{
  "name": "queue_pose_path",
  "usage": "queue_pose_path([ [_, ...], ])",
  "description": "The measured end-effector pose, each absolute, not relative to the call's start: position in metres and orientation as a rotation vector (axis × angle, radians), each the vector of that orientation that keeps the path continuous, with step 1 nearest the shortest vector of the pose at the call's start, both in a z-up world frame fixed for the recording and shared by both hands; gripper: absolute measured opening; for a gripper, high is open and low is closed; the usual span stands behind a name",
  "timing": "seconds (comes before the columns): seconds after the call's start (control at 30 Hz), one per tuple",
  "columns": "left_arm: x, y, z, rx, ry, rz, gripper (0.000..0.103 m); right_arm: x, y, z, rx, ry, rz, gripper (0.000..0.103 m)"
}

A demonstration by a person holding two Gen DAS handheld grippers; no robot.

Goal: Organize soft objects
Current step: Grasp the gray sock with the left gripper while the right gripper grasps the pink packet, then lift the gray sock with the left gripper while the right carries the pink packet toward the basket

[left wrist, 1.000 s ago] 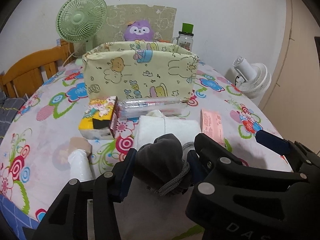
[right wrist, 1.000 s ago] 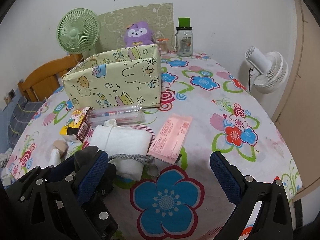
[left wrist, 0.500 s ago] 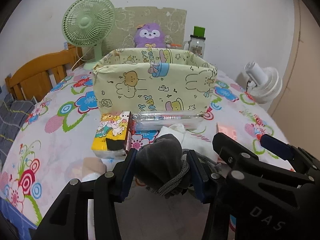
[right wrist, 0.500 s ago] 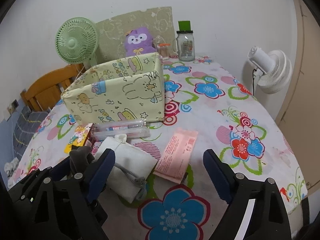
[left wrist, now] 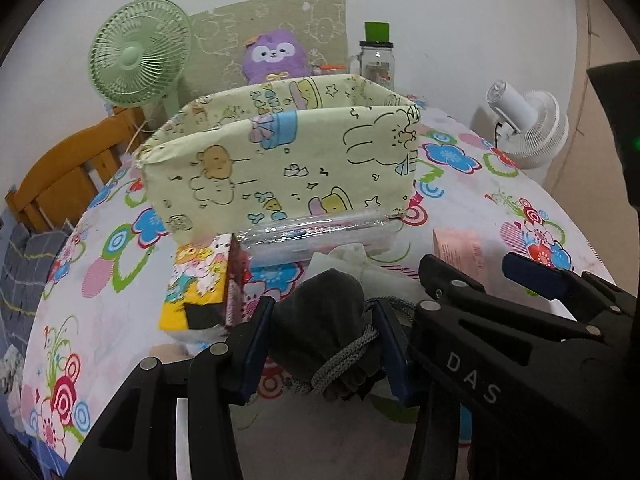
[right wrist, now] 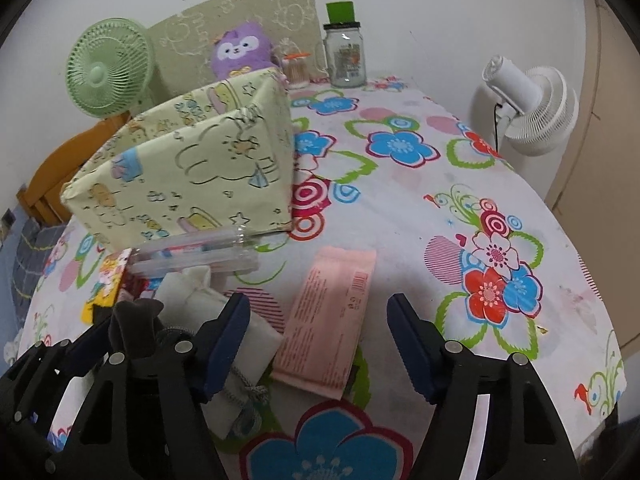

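Grey fabric fills the left tool (left wrist: 324, 344), a dark grey drawstring pouch (left wrist: 326, 320) clenched between its two blue-padded fingers (left wrist: 256, 344), with the grey cord (left wrist: 344, 360) looped across the front of the bundle. The pouch is held above the near part of the table (right wrist: 400, 216), which is covered in a flowered cloth. Just beyond it lies a folded white cloth (right wrist: 224, 308), and past that a clear plastic case (left wrist: 316, 232) rests against the foot of a pale yellow fabric bin (left wrist: 280, 160) printed with cartoon animals; the bin stands upright with its top open. To the left of the white cloth sits a small yellow cartoon-printed packet (left wrist: 200, 280). The right tool (right wrist: 318, 344) is released, its blue fingers spread wide and holding nothing, hovering over a pink flat packet (right wrist: 332, 316) that lies on the table just right of the white cloth. At the far edge of the table stand a green desk fan (right wrist: 108, 74), a purple plush toy (right wrist: 240, 50) behind the bin, and a glass jar with a green lid (right wrist: 346, 52). A white fan (right wrist: 532, 108) stands beside the table on the right.
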State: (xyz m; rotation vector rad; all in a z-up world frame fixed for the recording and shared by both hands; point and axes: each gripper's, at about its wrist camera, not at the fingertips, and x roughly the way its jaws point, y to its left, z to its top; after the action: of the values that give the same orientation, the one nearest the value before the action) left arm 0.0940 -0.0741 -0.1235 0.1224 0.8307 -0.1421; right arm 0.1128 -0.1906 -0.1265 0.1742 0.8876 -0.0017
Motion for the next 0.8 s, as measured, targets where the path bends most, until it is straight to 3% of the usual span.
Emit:
queue_pose_path([
  [0.17,0.104,-0.074,-0.128,0.117,0.868,-0.169,0.051,0.122,-0.193,-0.134,0.193,0.928,-0.028,0.064],
  [0.33,0.110,-0.073,-0.133,0.111,0.882,-0.178,0.051,0.124,-0.189,-0.135,0.141,0.919,-0.064,0.046],
  [0.8,0.099,-0.069,-0.127,0.089,0.850,-0.172,0.045,0.112,-0.184,-0.123,0.138,0.893,-0.040,0.041],
])
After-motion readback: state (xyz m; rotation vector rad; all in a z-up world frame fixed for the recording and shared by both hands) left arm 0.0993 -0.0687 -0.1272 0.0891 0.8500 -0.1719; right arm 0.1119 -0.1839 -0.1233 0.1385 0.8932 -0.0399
